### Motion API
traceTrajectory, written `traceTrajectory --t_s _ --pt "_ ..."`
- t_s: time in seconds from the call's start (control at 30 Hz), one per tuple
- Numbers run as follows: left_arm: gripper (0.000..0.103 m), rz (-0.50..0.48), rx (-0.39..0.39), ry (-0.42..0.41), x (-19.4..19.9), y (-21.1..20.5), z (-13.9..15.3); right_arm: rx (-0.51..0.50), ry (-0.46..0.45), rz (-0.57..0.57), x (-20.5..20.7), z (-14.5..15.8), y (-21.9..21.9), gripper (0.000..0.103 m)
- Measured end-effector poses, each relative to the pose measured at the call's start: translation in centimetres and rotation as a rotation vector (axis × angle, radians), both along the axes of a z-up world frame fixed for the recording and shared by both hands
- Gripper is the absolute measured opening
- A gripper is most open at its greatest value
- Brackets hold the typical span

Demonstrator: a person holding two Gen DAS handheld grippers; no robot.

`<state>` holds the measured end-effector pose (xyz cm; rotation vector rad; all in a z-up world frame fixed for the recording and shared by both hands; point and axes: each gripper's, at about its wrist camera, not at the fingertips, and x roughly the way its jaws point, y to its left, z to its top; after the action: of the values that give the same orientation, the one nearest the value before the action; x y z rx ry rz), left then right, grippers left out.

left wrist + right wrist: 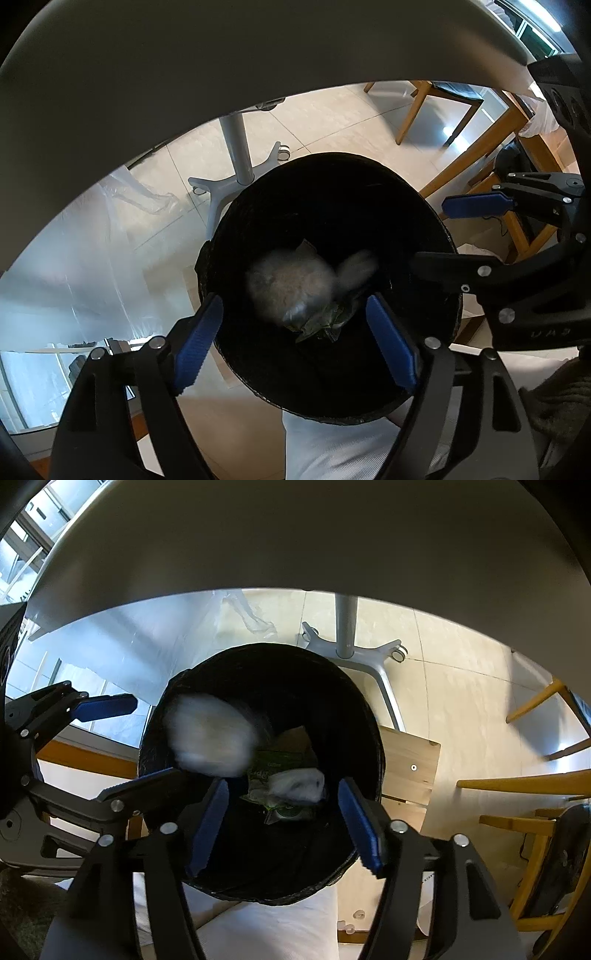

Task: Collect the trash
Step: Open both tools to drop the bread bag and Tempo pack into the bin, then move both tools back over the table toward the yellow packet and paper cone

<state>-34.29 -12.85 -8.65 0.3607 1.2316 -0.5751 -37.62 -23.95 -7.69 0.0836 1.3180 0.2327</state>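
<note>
Both tongs, left [295, 343] and right [284, 825], released over bin [369, 716]; green wrapper [273, 764] print unreadable, blurred.

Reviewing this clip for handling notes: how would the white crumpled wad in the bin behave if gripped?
The white wad looks like crumpled tissue, so probably light and squashy. It is motion-blurred, apparently falling into the black bin, which suggests it won't roll far. Both grippers are open.

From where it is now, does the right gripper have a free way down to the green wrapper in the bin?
Probably yes: the right gripper is open above the bin, with the green wrapper below it.
</note>
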Motion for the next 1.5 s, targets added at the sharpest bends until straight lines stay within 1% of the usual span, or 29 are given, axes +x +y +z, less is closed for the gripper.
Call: traceTrajectory --t_s 0.03,0.1,0.23,0.33,0.47,0.53,0.6,0.63,0.67,0.7,0.73,0.77,0.8,0.87,0.9,0.93,0.97,1.03,1.13,1.2,1.3,1.37,1.43,1.5 --pt "0.085 0.0 -0.001 0.0 0.0 0.1 0.1 -0.001 -0.003 -0.002 -0.1 0.1 -0.1 0.072" --pt "0.086 -0.002 -0.002 -0.002 -0.1 0.2 0.2 -0.005 -0.014 -0.002 -0.1 0.4 -0.3 0.076" --pt "0.086 -0.015 0.003 -0.007 -0.5 0.8 0.9 -0.026 -0.036 0.017 -0.9 1.8 -0.7 0.08" --pt "0.086 -0.035 -0.003 -0.027 -1.1 1.5 2.4 -0.055 -0.064 0.032 -1.6 3.6 -1.6 0.083" --pt "0.086 -0.091 -0.007 -0.08 -2.5 2.2 5.5 -0.054 -0.11 0.08 -3.4 7.6 -2.5 0.085" --pt "0.086 -0.122 -0.018 -0.108 -3.1 2.6 7.4 -0.033 -0.138 0.092 -4.1 9.9 -3.0 0.085" --pt "0.086 -0.153 -0.038 -0.138 -3.5 2.9 9.7 0.0 -0.196 0.085 -4.2 12.6 -3.7 0.087" --pt "0.086 -0.169 -0.061 -0.163 -3.7 3.0 11.2 0.007 -0.224 0.075 -3.9 13.7 -3.8 0.09" --pt "0.089 -0.181 -0.093 -0.189 -3.8 3.2 12.9 0.014 -0.268 0.056 -3.5 15.0 -4.2 0.093" --pt "0.097 -0.188 -0.117 -0.207 -3.6 3.1 13.9 0.012 -0.306 0.032 -2.7 16.1 -4.5 0.098" --pt "0.099 -0.194 -0.151 -0.245 -3.2 3.1 15.5 0.006 -0.328 0.012 -2.0 16.7 -4.7 0.099" --pt "0.101 -0.193 -0.169 -0.295 -2.5 3.0 16.9 0.001 -0.356 -0.014 -0.9 17.3 -5.0 0.099" --pt "0.101 -0.186 -0.168 -0.334 -1.8 2.8 17.6 0.004 -0.384 -0.047 0.7 17.9 -5.4 0.099" --pt "0.101 -0.173 -0.17 -0.414 0.3 2.4 19.1 -0.001 -0.395 -0.101 3.4 18.1 -5.8 0.099" --pt "0.101 -0.163 -0.164 -0.443 1.3 2.2 19.4 -0.001 -0.408 -0.136 5.5 18.2 -6.1 0.099" --pt "0.101 -0.149 -0.144 -0.473 2.7 1.8 19.6 -0.001 -0.41 -0.157 6.8 18.3 -6.2 0.099" --pt "0.101 -0.142 -0.125 -0.501 4.3 1.3 19.6 0.01 -0.404 -0.183 8.9 18.2 -6.4 0.099" --pt "0.101 -0.127 -0.091 -0.533 7.1 0.5 19.1 0.033 -0.394 -0.218 12.3 17.7 -6.6 0.099" --pt "0.101 -0.121 -0.079 -0.535 11.3 -0.3 18.4 0.05 -0.372 -0.271 16.4 17.4 -6.7 0.099" --pt "0.101 -0.119 -0.069 -0.53 13.7 -0.8 18.3 0.09 -0.343 -0.331 19.2 16.9 -7.2 0.099" --pt "0.101 -0.134 -0.059 -0.516 16.9 -1.4 17.9 0.116 -0.302 -0.398 21.6 16.1 -7.7 0.099" --pt "0.101 -0.157 -0.046 -0.5 18.8 -2.2 17.2 0.107 -0.277 -0.422 23.0 15.3 -7.8 0.099" --pt "0.101 -0.172 -0.028 -0.482 20.3 -2.8 16.5 0.128 -0.255 -0.446 24.0 14.6 -8.0 0.099" --pt "0.101 -0.181 -0.028 -0.467 21.5 -3.3 16.0 0.151 -0.232 -0.483 24.7 14.0 -8.5 0.099"
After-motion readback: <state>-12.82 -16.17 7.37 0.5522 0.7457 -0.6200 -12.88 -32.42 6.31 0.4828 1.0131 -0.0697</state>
